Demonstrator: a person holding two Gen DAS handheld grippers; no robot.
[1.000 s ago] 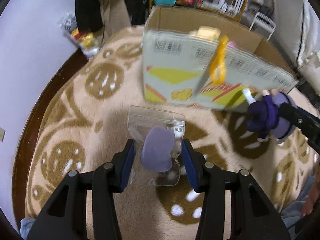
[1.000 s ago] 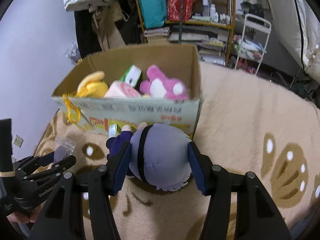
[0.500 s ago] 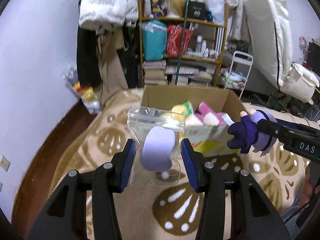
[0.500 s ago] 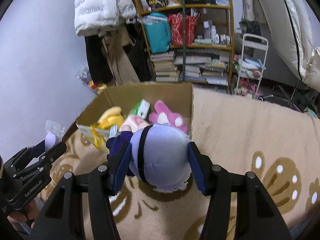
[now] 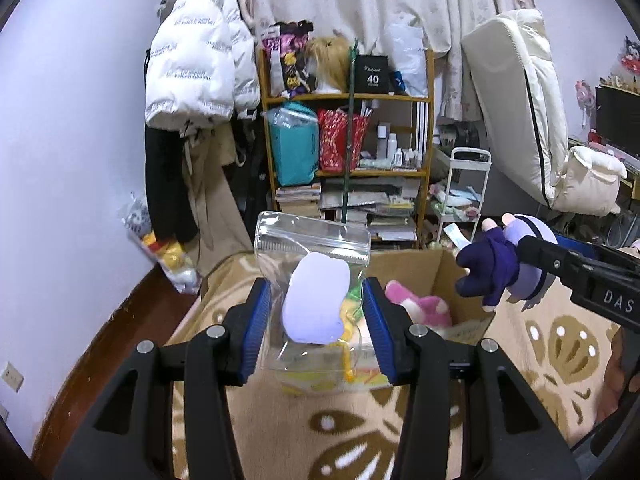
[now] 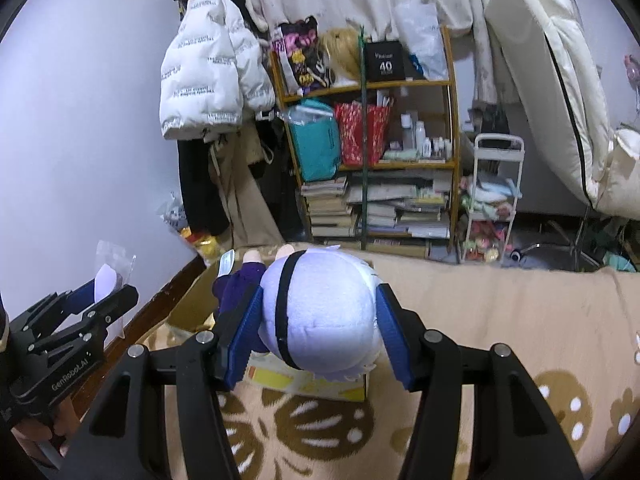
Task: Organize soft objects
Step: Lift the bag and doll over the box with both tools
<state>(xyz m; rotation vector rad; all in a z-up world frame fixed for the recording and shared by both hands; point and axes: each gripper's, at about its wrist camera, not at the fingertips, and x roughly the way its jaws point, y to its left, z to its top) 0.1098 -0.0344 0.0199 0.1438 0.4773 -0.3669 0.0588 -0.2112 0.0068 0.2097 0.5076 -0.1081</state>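
Observation:
My left gripper (image 5: 316, 326) is shut on a clear zip bag (image 5: 312, 240) with a lavender soft pad inside, held up above the rug in front of the cardboard box (image 5: 416, 262). My right gripper (image 6: 316, 330) is shut on a plush doll (image 6: 320, 312) with a big lavender head and dark purple body. The doll also shows in the left wrist view (image 5: 504, 264), held above the box's right corner. The box holds a pink plush (image 5: 416, 306) and other soft toys. The left gripper with its bag shows in the right wrist view (image 6: 100, 296) at the left.
A beige rug (image 6: 500, 320) with brown prints covers the floor. Behind the box stand a wooden shelf (image 5: 352, 152) of books and bags, a white cart (image 5: 464, 196), a hanging white jacket (image 5: 200, 60) and a folded mattress (image 5: 520, 112).
Both grippers have risen and tilted up with their loads. The view has swung from the rug and box front to the room beyond; the box now sits lower in both views.

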